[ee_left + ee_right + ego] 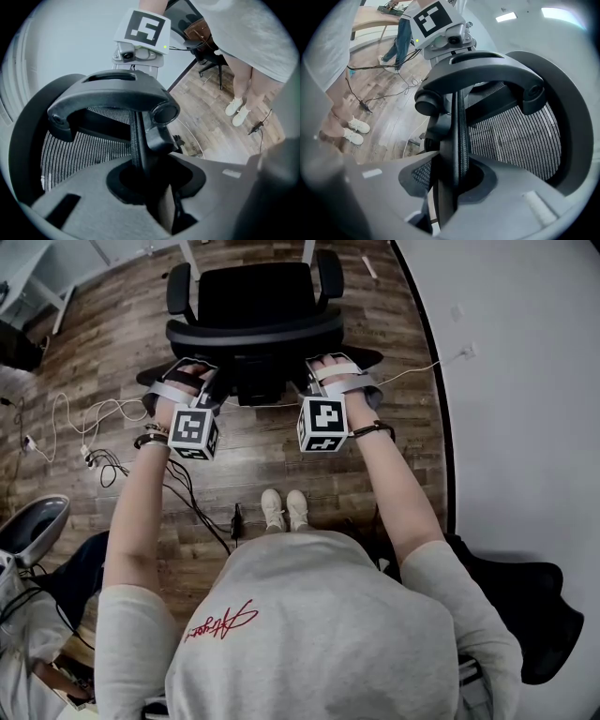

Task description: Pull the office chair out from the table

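Clenching left tongs and right tongs on the chair at its top back rim. Standing beyond on wood floor, beside the table. Probably rolls lightly; rigid rim suits gripping, mesh yields.

Office-type room: mesh office chair, round-edged white table, wood-look floor w/ loose cables.

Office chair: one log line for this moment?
left gripper: shut on office chair backrest | right gripper: same | chair: on wood floor, beside white table
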`<action>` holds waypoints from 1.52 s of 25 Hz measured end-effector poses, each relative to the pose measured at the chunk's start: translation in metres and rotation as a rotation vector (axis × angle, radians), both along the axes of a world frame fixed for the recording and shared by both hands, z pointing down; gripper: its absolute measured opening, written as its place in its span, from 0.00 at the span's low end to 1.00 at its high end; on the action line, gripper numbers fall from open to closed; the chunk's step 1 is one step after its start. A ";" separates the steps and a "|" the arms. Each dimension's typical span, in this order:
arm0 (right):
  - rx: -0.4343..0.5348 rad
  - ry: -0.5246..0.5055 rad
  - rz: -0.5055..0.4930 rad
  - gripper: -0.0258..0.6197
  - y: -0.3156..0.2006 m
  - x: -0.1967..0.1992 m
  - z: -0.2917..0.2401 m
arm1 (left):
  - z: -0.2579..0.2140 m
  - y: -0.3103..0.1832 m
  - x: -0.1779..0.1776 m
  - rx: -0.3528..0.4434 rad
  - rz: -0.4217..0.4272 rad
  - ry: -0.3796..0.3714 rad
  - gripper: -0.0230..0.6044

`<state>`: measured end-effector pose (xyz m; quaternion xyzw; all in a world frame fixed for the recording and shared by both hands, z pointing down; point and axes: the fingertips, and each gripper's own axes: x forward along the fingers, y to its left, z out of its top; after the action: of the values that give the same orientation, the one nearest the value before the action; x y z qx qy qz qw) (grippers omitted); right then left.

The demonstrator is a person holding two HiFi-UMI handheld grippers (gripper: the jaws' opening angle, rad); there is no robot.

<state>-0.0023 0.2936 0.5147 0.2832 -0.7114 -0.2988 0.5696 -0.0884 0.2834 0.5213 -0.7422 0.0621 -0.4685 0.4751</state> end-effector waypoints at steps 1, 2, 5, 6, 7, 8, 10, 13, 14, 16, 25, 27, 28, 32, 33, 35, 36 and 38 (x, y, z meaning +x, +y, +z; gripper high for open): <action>0.000 0.000 0.000 0.20 0.000 0.000 0.000 | 0.000 0.000 0.000 0.003 0.001 0.001 0.21; 0.001 0.000 0.000 0.20 0.000 0.000 0.000 | -0.001 0.000 0.000 0.005 0.002 0.000 0.21; 0.005 0.000 -0.001 0.20 -0.001 0.000 -0.002 | -0.001 -0.001 -0.001 0.003 -0.003 -0.002 0.21; 0.005 0.001 -0.002 0.20 -0.001 0.000 -0.002 | -0.001 -0.002 -0.001 0.005 -0.006 -0.001 0.21; 0.005 0.001 -0.002 0.20 -0.001 0.000 -0.002 | -0.001 -0.002 -0.001 0.007 -0.008 0.001 0.21; 0.005 0.002 -0.002 0.20 -0.001 0.001 -0.001 | -0.001 -0.002 0.000 0.007 -0.008 0.002 0.21; 0.010 0.005 -0.002 0.20 -0.001 0.001 -0.002 | -0.001 -0.002 0.000 0.004 -0.008 0.001 0.21; 0.020 0.007 -0.003 0.20 -0.001 0.000 -0.002 | -0.001 -0.002 -0.001 0.004 -0.009 0.000 0.21; 0.020 0.007 -0.002 0.20 -0.001 0.001 -0.002 | -0.001 -0.002 -0.001 0.005 -0.008 0.001 0.21; 0.018 0.008 -0.003 0.20 -0.001 0.000 -0.001 | -0.001 -0.003 -0.001 0.005 -0.008 0.000 0.21; 0.021 0.018 -0.017 0.25 0.000 0.000 0.000 | -0.003 -0.002 0.000 -0.006 -0.010 -0.001 0.22; 0.015 0.020 -0.019 0.26 0.001 0.001 0.001 | -0.002 -0.002 0.000 -0.008 -0.011 -0.001 0.22; 0.010 0.021 -0.020 0.27 0.002 0.001 0.002 | -0.002 -0.001 0.000 -0.012 -0.011 -0.001 0.22; -0.005 0.023 -0.025 0.30 0.003 0.001 0.002 | -0.001 0.000 -0.001 -0.049 -0.018 -0.010 0.23; -0.010 0.023 -0.026 0.30 0.003 0.001 0.003 | 0.000 0.001 -0.002 -0.061 -0.019 -0.019 0.27; -0.021 0.023 -0.029 0.32 0.004 0.000 0.003 | 0.003 0.003 -0.004 -0.084 -0.020 -0.035 0.32; -0.023 0.023 -0.030 0.33 0.005 0.000 0.004 | 0.004 0.004 -0.004 -0.094 -0.022 -0.038 0.33; -0.028 0.021 -0.030 0.33 0.005 0.000 0.004 | 0.004 0.005 -0.003 -0.116 -0.027 -0.039 0.33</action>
<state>-0.0020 0.2982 0.5184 0.2614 -0.7136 -0.3002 0.5765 -0.0919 0.2883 0.5256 -0.7583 0.0356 -0.4920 0.4262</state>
